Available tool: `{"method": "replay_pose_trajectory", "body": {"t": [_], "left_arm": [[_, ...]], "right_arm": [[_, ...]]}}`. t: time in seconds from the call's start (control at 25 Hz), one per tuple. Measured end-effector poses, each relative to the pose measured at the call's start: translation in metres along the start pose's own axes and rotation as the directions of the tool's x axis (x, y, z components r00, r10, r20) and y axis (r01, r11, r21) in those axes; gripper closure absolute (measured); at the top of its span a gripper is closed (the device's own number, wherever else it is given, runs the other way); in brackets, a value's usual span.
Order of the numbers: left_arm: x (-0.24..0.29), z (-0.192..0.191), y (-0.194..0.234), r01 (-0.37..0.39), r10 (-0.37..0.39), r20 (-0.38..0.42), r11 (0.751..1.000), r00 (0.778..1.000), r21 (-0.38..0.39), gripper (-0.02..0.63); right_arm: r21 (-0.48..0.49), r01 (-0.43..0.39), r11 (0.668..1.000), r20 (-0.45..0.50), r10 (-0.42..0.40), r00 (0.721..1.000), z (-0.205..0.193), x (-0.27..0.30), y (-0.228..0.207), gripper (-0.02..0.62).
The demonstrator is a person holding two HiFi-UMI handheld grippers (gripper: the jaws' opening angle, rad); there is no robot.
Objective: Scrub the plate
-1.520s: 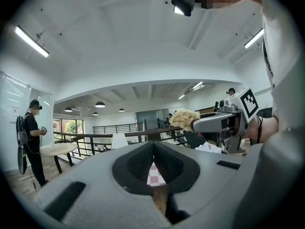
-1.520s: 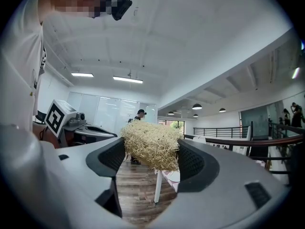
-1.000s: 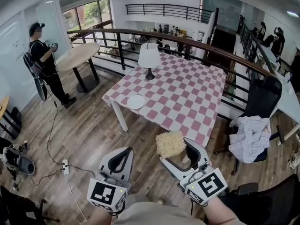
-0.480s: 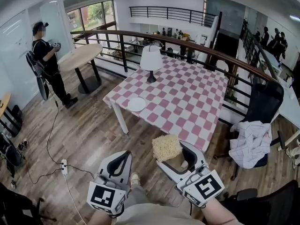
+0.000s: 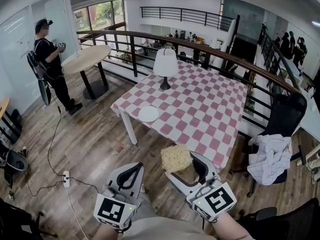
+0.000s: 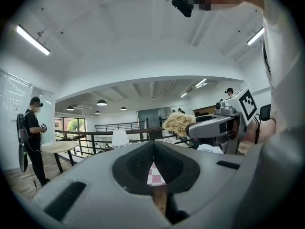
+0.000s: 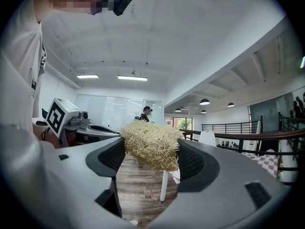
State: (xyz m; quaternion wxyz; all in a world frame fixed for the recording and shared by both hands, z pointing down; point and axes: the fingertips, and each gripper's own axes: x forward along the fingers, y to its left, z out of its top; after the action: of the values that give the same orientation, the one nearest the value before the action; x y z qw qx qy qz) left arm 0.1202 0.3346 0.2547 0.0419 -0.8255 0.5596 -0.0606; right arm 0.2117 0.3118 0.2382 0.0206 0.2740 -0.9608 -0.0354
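Head view is showing the right tongs (image 5: 181,160) pinching a soft fibre scrubber (image 5: 175,157), the left tongs (image 5: 132,168) pressed together empty, and the plate (image 5: 148,113), likely stiff, slick and breakable, lying well apart on the bench (image 5: 200,109), best steadied by its rim.

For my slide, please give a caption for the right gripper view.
Right gripper holds a fibrous yellow scrubber above the wooden floor.
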Motion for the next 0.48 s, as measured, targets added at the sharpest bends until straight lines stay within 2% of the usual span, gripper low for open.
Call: {"method": "replay_pose_trajectory", "body": {"t": [0.28,0.48], "left_arm": [[0.032,-0.007,0.043,0.032,-0.033,-0.032,0.999,0.999,-0.043,0.592],[0.063,-0.015,0.091,0.045,-0.046,-0.014,0.998,0.999,-0.041,0.592]], "right_arm": [[-0.01,0.017,1.0,-0.027,-0.017,1.0,-0.004,0.049,-0.017,0.264],[-0.021,0.032,0.999,-0.062,-0.033,0.998,-0.011,0.103,-0.039,0.264]]}}
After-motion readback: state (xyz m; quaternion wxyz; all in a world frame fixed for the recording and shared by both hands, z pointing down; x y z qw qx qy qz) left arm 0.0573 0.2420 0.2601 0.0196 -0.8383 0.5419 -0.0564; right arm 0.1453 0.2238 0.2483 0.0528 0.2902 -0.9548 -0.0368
